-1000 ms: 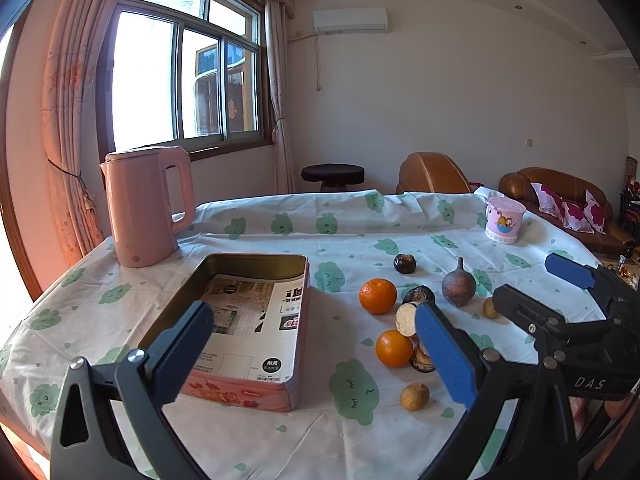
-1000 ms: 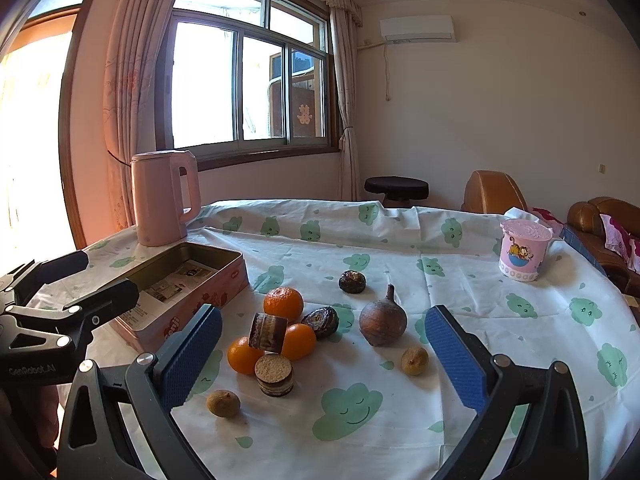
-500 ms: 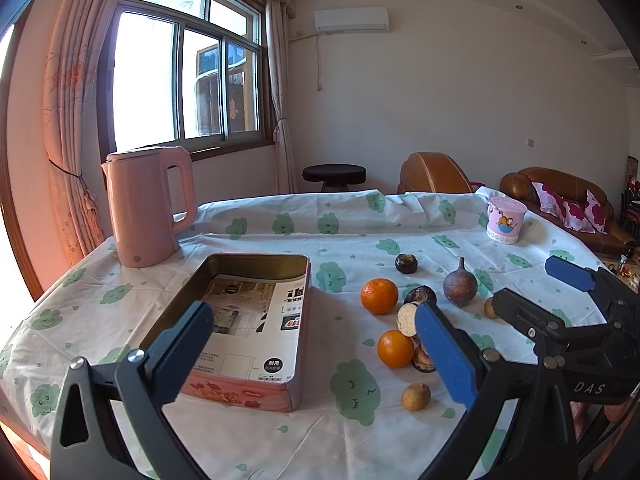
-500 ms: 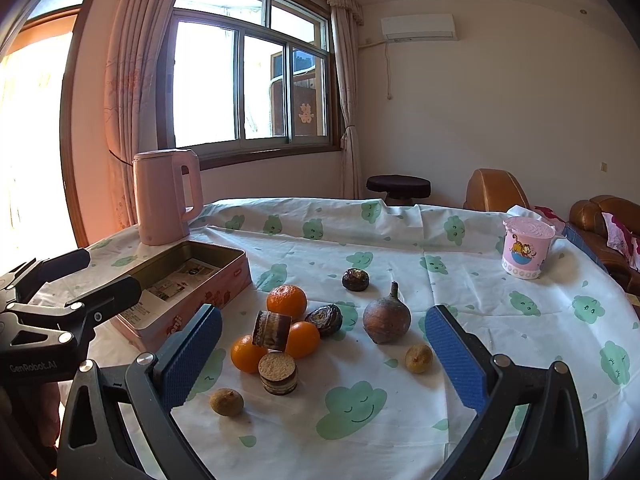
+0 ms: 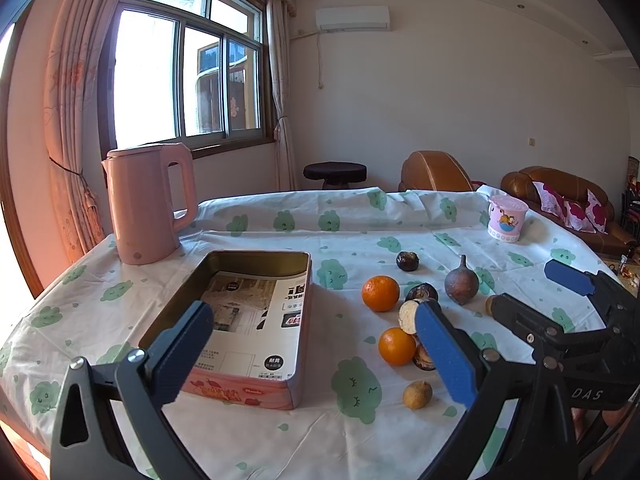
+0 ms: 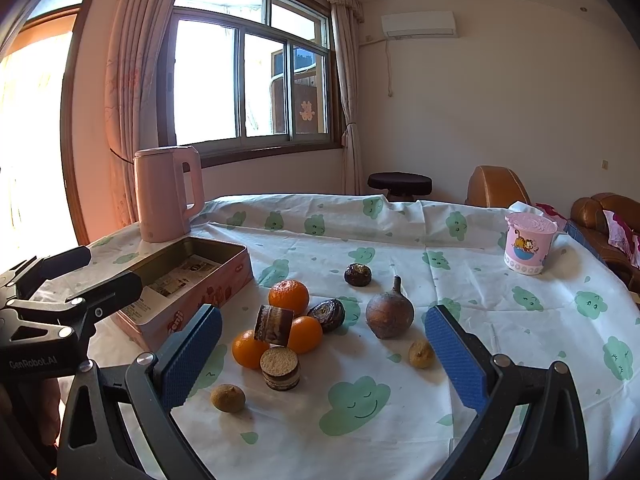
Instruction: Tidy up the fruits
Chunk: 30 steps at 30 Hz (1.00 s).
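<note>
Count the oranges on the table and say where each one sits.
3. One orange lies farthest back, nearest the tin box. A second sits right of the brown cut piece. A third is front left. None seems hidden.

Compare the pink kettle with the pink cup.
The kettle is plain and tall with a side handle; the cup is squat, shows no handle and carries a cartoon print. The kettle stands at the window side, just behind the tin; the cup stands alone at the sofa side, away from the fruit. Both are pink, upright and on the tablecloth.
</note>
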Each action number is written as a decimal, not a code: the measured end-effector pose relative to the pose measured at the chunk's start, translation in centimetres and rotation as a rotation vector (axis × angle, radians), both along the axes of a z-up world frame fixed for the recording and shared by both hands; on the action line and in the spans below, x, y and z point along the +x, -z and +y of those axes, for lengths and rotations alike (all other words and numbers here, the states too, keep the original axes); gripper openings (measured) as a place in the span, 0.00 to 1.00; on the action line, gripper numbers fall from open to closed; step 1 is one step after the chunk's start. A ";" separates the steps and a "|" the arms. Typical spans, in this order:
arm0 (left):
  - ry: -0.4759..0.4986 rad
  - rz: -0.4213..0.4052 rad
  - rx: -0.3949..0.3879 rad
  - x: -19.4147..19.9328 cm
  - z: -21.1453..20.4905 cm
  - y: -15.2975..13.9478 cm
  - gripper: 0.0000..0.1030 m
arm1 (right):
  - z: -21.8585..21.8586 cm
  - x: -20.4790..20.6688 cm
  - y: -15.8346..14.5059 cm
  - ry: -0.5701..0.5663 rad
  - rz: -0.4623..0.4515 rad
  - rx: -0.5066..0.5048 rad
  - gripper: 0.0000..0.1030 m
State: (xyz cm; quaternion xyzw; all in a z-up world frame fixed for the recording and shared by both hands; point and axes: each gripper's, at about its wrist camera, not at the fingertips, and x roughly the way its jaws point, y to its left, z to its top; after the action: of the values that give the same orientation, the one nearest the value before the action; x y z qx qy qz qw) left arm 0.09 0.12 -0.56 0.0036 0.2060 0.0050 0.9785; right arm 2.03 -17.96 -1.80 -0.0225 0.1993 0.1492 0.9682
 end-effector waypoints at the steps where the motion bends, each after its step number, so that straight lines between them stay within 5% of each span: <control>1: -0.001 0.000 0.000 0.0 0.0 0.0 1.00 | 0.0 0.0 0.0 0.000 0.000 0.000 0.99; 30: 0.000 0.033 -0.005 0.4 0.2 1.7 1.00 | -0.7 0.4 0.8 0.013 0.027 -0.001 0.99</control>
State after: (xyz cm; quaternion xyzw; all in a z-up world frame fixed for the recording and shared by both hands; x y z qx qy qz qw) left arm 0.47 0.31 -2.28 0.0014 0.2221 0.0042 0.9750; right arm 2.41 -18.68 -2.61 -0.0197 0.2128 0.1432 0.9664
